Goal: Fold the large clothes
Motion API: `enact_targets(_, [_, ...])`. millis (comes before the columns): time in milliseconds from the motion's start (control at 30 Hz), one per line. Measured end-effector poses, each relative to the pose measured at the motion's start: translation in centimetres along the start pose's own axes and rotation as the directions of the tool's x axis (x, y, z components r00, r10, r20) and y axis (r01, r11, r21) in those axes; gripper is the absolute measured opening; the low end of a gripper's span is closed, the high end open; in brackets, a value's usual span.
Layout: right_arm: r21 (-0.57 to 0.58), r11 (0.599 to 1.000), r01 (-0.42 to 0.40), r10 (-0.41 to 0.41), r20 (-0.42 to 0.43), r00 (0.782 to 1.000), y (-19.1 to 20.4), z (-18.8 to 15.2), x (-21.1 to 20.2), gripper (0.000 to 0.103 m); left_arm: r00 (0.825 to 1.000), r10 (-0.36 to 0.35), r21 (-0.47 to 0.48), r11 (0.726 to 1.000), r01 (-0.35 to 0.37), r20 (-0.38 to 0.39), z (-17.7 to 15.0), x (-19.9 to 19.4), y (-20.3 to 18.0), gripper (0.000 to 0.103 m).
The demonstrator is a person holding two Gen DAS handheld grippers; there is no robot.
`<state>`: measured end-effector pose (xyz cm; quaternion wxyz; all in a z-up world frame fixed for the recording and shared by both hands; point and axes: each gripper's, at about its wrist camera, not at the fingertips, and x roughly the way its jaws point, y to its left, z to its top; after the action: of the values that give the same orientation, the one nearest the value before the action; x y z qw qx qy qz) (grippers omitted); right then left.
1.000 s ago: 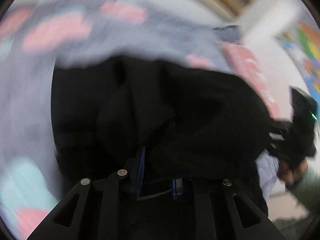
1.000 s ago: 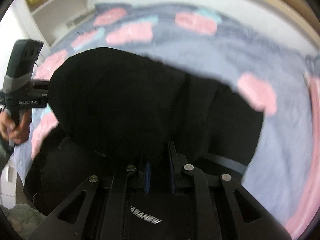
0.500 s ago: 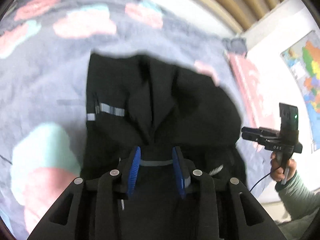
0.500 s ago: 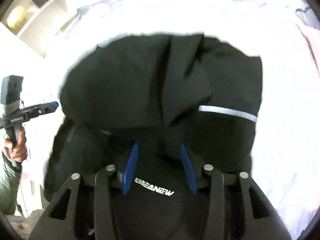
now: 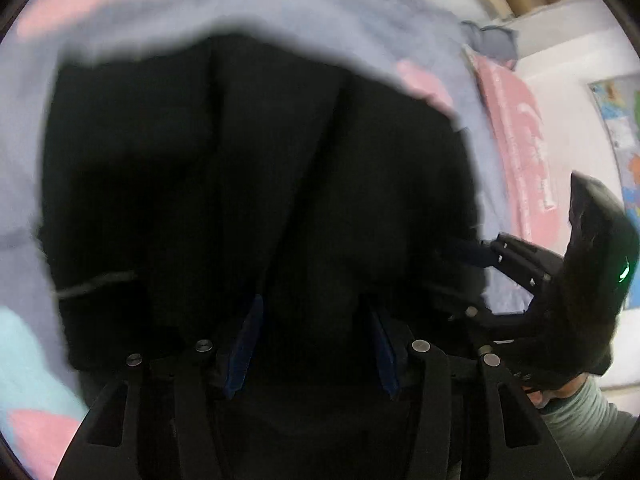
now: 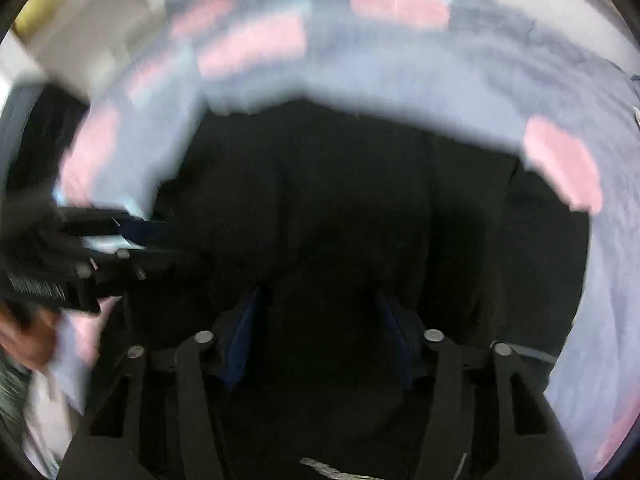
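L wrist view: left gripper [image 5: 316, 344] fingers spread wide, nothing pinched; 1 s ago they were clamped on the black garment [image 5: 256, 184]. Garment lies on the bed [image 5: 360, 20], w/ right gripper [image 5: 468, 254] at its right edge.

R wrist view: right gripper [image 6: 320, 340] fingers likewise spread, released since 1 s ago. Blurred, but the fold looks laid down; smoothing prob. next.

Right gripper [image 6: 316, 332], blue pads spread wide w/ no cloth pinched, hangs over the bunched black fabric garment [image 6: 360, 208] on the lavender bedspread w/ pink patches [image 6: 500, 72]; left gripper [image 6: 132, 236] at garment's left edge.
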<state>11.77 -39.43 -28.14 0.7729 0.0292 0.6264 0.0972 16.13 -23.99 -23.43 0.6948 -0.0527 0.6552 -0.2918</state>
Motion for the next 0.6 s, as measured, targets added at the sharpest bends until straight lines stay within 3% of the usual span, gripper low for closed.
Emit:
enact_targets(167, [0.130,0.989,-0.073,0.069,0.034,0.997,-2.7,-2.0,0.6,0.058,0.995,-0.038,-0.050,0.998,0.043,0.096,-1.6,-0.1,0.8,0.053])
enact_targets(267, [0.086,0.994,-0.069,0.065,0.047,0.997,-1.9,-1.9,-1.5,0.058,0.989,-0.057,-0.014,0.998,0.060,0.138,-2.8,-2.4,-0.2,0.053])
enact_targets(400, [0.008,0.993,-0.116,0.113,0.145,0.983,-0.4,-3.3,-6.6,0.058,0.977,-0.125,0.040,0.992,0.120,0.171,-4.2,-5.1,-1.9,0.053])
enact_targets(467, [-0.008,0.996,-0.093,0.093,0.132,0.987,0.0,-3.9,-6.3,0.058,0.979,-0.109,0.022,0.994,0.107,0.170,-4.7,-4.8,-1.5,0.053])
enact_targets(533, [-0.011,0.999,-0.039,0.039,0.066,0.997,-0.1,-4.6,-3.1,0.058,0.990,-0.042,-0.049,0.998,0.049,0.137,-4.4,-2.7,-0.3,0.055])
enact_targets(600, [0.020,0.999,-0.038,0.039,-0.012,0.999,-0.7,-4.6,0.6,0.058,0.997,-0.007,-0.109,0.994,0.016,0.079,-4.0,0.4,0.9,0.055])
